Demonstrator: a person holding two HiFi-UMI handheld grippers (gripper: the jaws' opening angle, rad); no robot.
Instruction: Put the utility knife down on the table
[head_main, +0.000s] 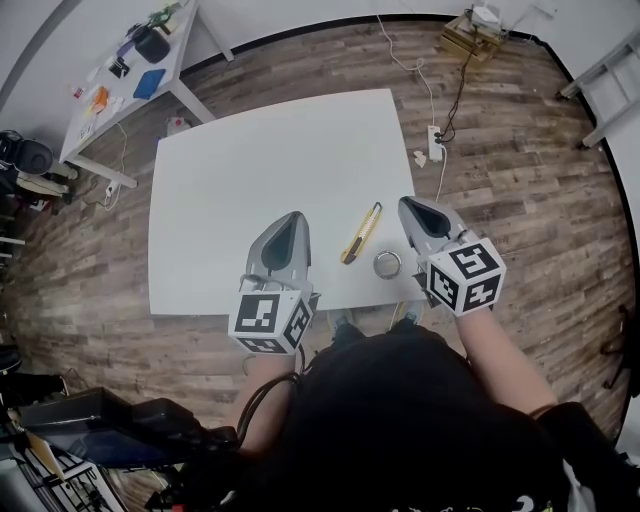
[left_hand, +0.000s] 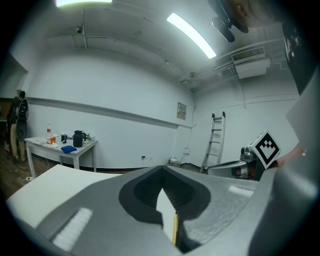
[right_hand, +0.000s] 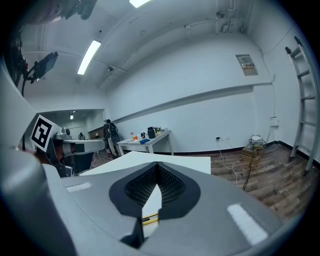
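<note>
A yellow utility knife (head_main: 361, 232) lies flat on the white table (head_main: 270, 150), near the front edge and between my two grippers. My left gripper (head_main: 293, 217) hovers to the knife's left, shut with nothing in it. My right gripper (head_main: 408, 204) is to the knife's right, also shut and empty. In the left gripper view the jaws (left_hand: 162, 170) meet at the tip, and a sliver of the knife (left_hand: 174, 227) shows through the gap below. The right gripper view has its jaws (right_hand: 157, 165) closed too, with the knife (right_hand: 150, 218) glimpsed beneath.
A small roll of tape (head_main: 387, 264) lies on the table just in front of the knife, near the right gripper. A side table (head_main: 140, 70) with clutter stands at the back left. A power strip (head_main: 434, 143) and cables lie on the floor at the right, and a ladder (head_main: 610, 80) beyond.
</note>
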